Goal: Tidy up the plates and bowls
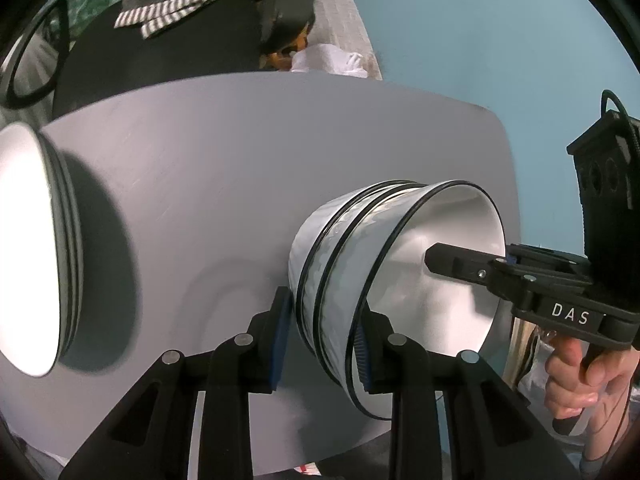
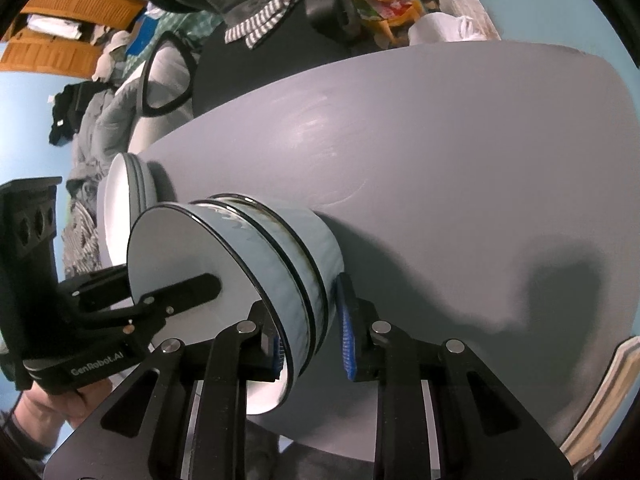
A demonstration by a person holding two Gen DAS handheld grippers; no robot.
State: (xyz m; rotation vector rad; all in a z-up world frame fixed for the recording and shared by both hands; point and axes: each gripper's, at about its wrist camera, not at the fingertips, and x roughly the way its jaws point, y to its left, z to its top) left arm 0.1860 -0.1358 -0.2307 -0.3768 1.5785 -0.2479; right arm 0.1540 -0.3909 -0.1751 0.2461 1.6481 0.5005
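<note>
A stack of three nested bowls (image 1: pixel 332 248), white inside with pale blue sides and black rims, is over the grey table (image 1: pixel 240 140). My left gripper (image 1: pixel 322 352) is shut on the stack's near wall, one blue pad outside and one inside the rim. My right gripper (image 1: pixel 472 256) clamps the opposite wall, with one finger inside the top bowl. In the right wrist view my right gripper (image 2: pixel 310 348) pinches the bowls (image 2: pixel 280 248) the same way, and my left gripper (image 2: pixel 168 276) grips the far side. A stack of white plates (image 1: pixel 32 260) (image 2: pixel 124 196) sits near the table's edge.
Beyond the table (image 2: pixel 440 140) stands a black chair (image 1: pixel 160 60) with a striped cloth (image 1: pixel 172 12) draped on it. White tissue (image 1: pixel 328 60) lies past the far edge. A person's hand (image 1: pixel 576 380) holds the right gripper's handle.
</note>
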